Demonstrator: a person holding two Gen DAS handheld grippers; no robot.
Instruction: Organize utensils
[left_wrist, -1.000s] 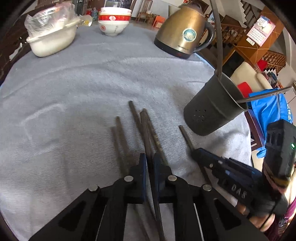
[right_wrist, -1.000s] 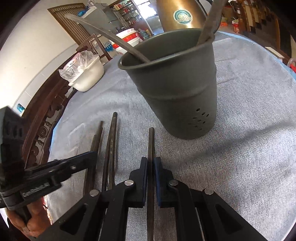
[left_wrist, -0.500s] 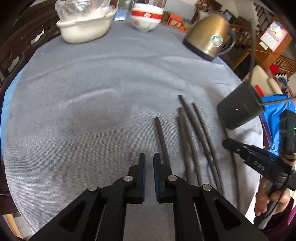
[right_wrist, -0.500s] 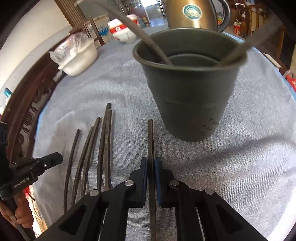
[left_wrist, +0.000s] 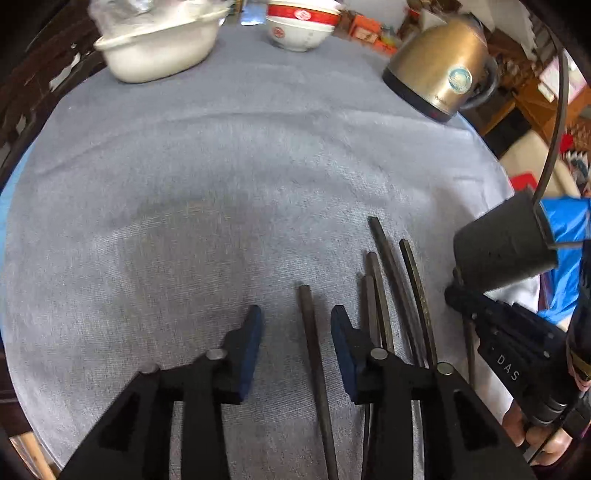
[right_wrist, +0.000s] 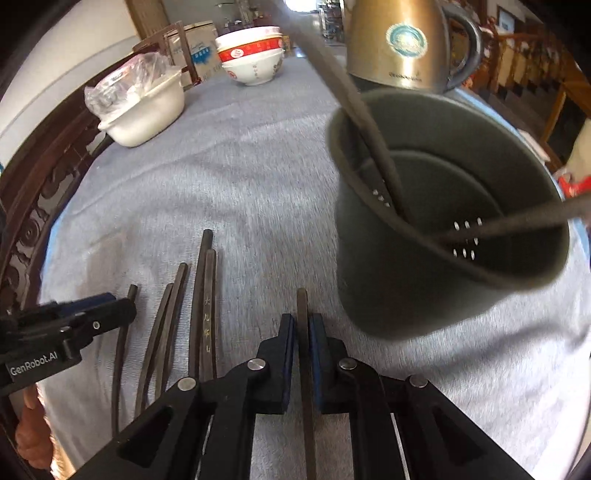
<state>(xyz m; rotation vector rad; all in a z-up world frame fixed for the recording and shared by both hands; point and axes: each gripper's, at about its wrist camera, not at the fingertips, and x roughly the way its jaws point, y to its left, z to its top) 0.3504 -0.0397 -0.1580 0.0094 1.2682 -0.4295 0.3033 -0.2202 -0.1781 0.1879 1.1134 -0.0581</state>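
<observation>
1. Across a round table (left_wrist: 229, 155) under a grey-blue cloth: lying loose, several dark chopsticks (left_wrist: 391, 280) side by side, near a dark perforated utensil holder (right_wrist: 443, 258).
2. At the far edge: standing together, a white tub (left_wrist: 159, 55) covered in plastic, stacked red-and-white bowls (right_wrist: 255, 55), a brass-coloured electric kettle (right_wrist: 402, 40).
3. Beyond the cloth: showing carved dark wood, a white wall, orange cabinetry.
4. Left gripper (left_wrist: 295, 332): having just been opening, straddling one chopstick (left_wrist: 310, 332) without pressing it.
5. Right gripper (right_wrist: 302, 354): pinching a single chopstick (right_wrist: 303, 314) tight, just beside the holder, two chopsticks (right_wrist: 354, 96) already leaning inside.
</observation>
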